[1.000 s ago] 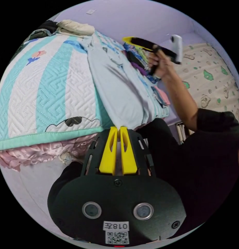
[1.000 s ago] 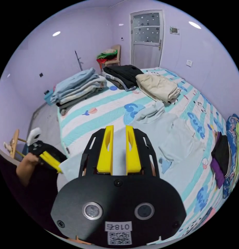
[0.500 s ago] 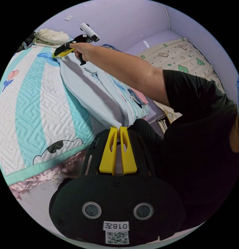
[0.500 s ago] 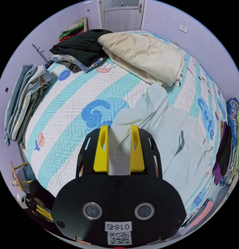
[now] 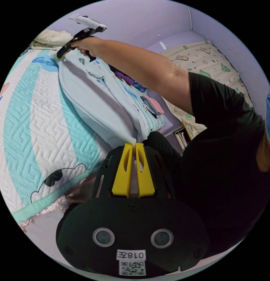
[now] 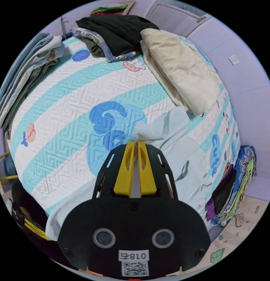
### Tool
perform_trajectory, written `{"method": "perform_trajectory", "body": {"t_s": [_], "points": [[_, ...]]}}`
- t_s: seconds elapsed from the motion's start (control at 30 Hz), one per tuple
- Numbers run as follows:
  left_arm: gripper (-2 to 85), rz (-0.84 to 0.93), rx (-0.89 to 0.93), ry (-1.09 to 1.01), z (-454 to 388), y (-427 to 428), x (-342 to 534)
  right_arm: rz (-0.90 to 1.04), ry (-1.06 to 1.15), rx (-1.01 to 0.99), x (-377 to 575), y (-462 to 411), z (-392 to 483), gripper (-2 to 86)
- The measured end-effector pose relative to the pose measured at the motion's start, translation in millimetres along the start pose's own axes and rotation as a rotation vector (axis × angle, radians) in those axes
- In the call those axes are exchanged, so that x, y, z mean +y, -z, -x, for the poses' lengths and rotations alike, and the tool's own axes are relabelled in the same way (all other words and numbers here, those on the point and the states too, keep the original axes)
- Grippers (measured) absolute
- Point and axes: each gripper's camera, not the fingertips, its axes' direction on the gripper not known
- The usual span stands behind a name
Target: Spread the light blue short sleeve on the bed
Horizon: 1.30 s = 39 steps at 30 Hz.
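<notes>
The spreading is mid-way: both grippers have the shirt (image 5: 94, 99) by opposite edges and it is stretched between them across the bed (image 5: 29, 111). The left gripper (image 5: 134, 145) is closed on the shirt's near corner, at 12 o'clock from its own body in the left gripper view, just off the bed's edge. The right gripper (image 6: 135, 143) is pinched on a bunched bit of the far edge; in the left gripper view it shows at 11 o'clock (image 5: 61, 53), held out at arm's length over the quilt.

The next move likely calls for drawing the two held edges apart until the cloth goes taut, lowering it flat, then letting go. The far sleeve (image 6: 173, 121) will probably need its own tug.

The shirt is pale blue and thin. It lies as a long band from 11 o'clock down to the centre of the left gripper view, with a deep fold along its length and a small print near the chest. In the right gripper view it runs from the centre toward 4 o'clock, wrinkled, one sleeve flopped toward the beige pile (image 6: 178, 67).
</notes>
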Motion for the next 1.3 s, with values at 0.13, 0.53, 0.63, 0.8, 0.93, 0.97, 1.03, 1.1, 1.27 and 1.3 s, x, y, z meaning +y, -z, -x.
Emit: {"method": "perform_trajectory", "body": {"t_s": [0.13, 0.53, 0.63, 0.8, 0.93, 0.97, 1.03, 1.1, 1.27, 1.3], "points": [[-0.9, -0.005, 0.036, -0.050, -13, -5, -16, -0.122, -0.146, -0.091, 46, 21, -55, 0.7], [-0.9, 0.389, -0.171, -0.122, -79, -133, -90, -0.405, -0.788, -0.561, 312, -62, -233, 0.6], [-0.8, 0.397, -0.164, -0.115, -95, -155, -104, -0.495, -0.837, -0.661, 342, -81, -249, 0.6], [-0.7, 0.344, -0.151, -0.093, -119, -164, -126, -0.487, -0.724, -0.599, 354, -71, -271, 0.9], [0.4, 0.374, -0.155, -0.071, -125, -186, -144, -0.445, -0.668, -0.526, 366, -71, -282, 1.4], [2.2, 0.399, -0.158, -0.055, -123, -197, -148, -0.416, -0.667, -0.506, 373, -79, -286, 1.8], [7.1, 0.474, -0.109, -0.039, -121, -218, -151, -0.400, -0.681, -0.520, 386, -95, -293, 2.8], [11.6, 0.573, -0.056, -0.027, -122, -238, -150, -0.398, -0.700, -0.582, 407, -113, -302, 5.6], [12.0, 0.509, -0.029, -0.076, -148, -209, -163, -0.468, -0.705, -0.627, 469, -111, -322, 8.1], [11.5, 0.479, -0.028, -0.065, -147, -201, -164, -0.496, -0.686, -0.619, 492, -102, -321, 8.3]]}}
